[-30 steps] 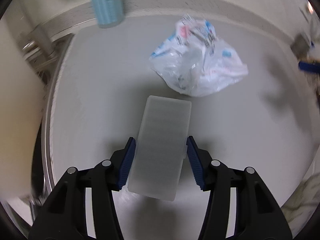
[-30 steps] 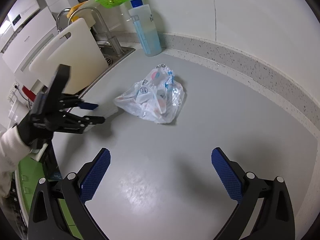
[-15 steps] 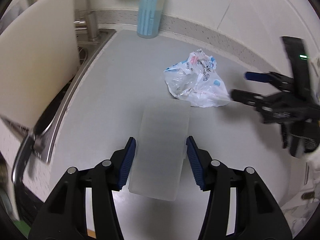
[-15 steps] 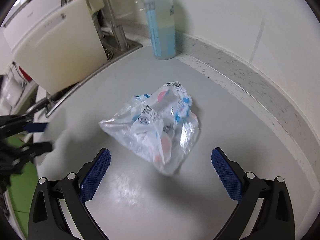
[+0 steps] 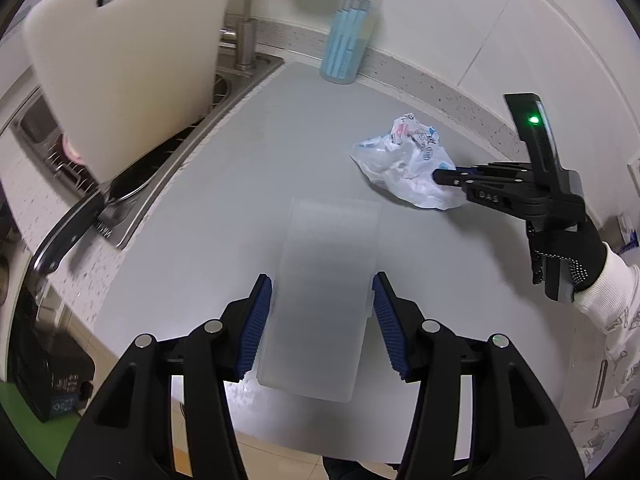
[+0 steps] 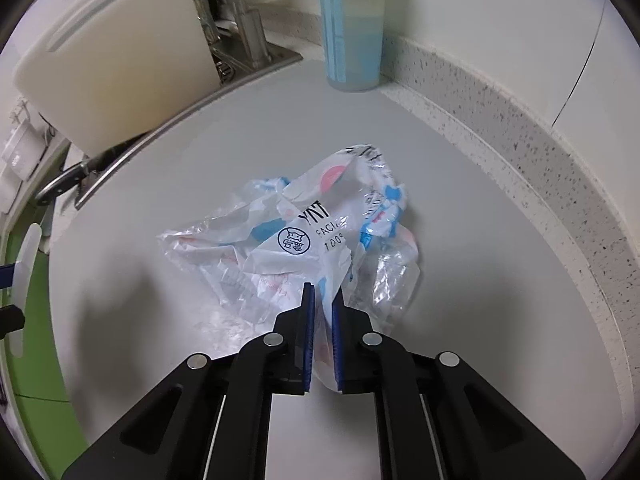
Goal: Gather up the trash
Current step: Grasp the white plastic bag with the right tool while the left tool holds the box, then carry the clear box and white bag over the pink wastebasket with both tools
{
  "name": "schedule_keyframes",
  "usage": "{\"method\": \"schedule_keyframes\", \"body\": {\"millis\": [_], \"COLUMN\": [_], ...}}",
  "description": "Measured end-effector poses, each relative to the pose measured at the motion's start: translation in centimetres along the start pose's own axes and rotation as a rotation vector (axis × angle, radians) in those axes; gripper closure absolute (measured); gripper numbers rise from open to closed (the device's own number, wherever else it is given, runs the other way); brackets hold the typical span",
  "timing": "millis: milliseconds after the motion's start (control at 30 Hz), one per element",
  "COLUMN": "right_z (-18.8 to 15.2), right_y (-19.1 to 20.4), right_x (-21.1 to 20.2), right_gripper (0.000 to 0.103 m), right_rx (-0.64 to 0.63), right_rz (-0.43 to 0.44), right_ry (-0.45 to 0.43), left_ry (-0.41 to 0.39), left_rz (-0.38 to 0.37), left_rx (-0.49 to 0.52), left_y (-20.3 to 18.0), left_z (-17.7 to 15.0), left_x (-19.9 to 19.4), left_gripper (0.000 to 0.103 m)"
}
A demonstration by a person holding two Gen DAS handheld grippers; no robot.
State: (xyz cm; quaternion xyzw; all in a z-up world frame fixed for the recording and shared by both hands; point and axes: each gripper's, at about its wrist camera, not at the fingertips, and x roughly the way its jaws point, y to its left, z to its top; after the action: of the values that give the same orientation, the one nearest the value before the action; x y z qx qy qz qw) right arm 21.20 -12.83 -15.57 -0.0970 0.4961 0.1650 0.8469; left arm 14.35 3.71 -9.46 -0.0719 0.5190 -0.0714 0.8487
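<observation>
A crumpled clear plastic wrapper (image 6: 312,236) with blue and pink print lies on the grey counter (image 6: 460,184). My right gripper (image 6: 322,304) is shut on the near edge of the wrapper. In the left wrist view the wrapper (image 5: 404,160) shows at the right, with the right gripper (image 5: 444,174) on it. My left gripper (image 5: 322,304) is shut on a frosted translucent plastic box (image 5: 326,288) and holds it above the counter (image 5: 240,152).
A blue liquid bottle (image 5: 350,36) stands at the back wall. A white cutting board (image 5: 120,60) leans in the sink at the left, beside the tap (image 5: 246,20). A black-handled knife (image 5: 76,228) lies over the sink edge. The counter's front edge is near.
My right gripper has moved forward to the wrapper and closed on its near edge. My left gripper has drawn back and up with the box still in it.
</observation>
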Motion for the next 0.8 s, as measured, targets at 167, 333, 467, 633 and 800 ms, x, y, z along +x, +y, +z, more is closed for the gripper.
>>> {"method": "schedule_keyframes", "body": {"millis": [167, 333, 467, 633, 800], "right_z": [-0.3, -1.3, -2.6, -4.3, -6.2], "right_y": [1.9, 5.2, 9.5, 16.9, 24.2], "right_x": [-3.2, -7.0, -9.6, -11.1, -10.4], "right_gripper": [0.098, 0.098, 0.098, 0.098, 0.098], "right_rx": [-0.048, -0.110, -0.160, -0.244, -0.340], "right_rz": [0.011, 0.050, 0.116, 0.216, 0.288], "right_ry": [-0.057, -0.117, -0.157, -0.178, -0.162], "left_ry": [-0.024, -0.048, -0.076, -0.097, -0.118], "left_rz": [0.019, 0.056, 0.102, 0.163, 0.232], "left_rx": [-0.034, -0.060, -0.097, -0.162, -0.259], "left_y": [0.5, 1.4, 2.9, 5.6, 9.2], "left_z": [-1.1, -3.2, -5.8, -10.2, -15.7], "left_x": [-1.6, -4.1, -6.8, -9.9, -12.0], "left_gripper": [0.051, 0.051, 0.051, 0.051, 0.051]}}
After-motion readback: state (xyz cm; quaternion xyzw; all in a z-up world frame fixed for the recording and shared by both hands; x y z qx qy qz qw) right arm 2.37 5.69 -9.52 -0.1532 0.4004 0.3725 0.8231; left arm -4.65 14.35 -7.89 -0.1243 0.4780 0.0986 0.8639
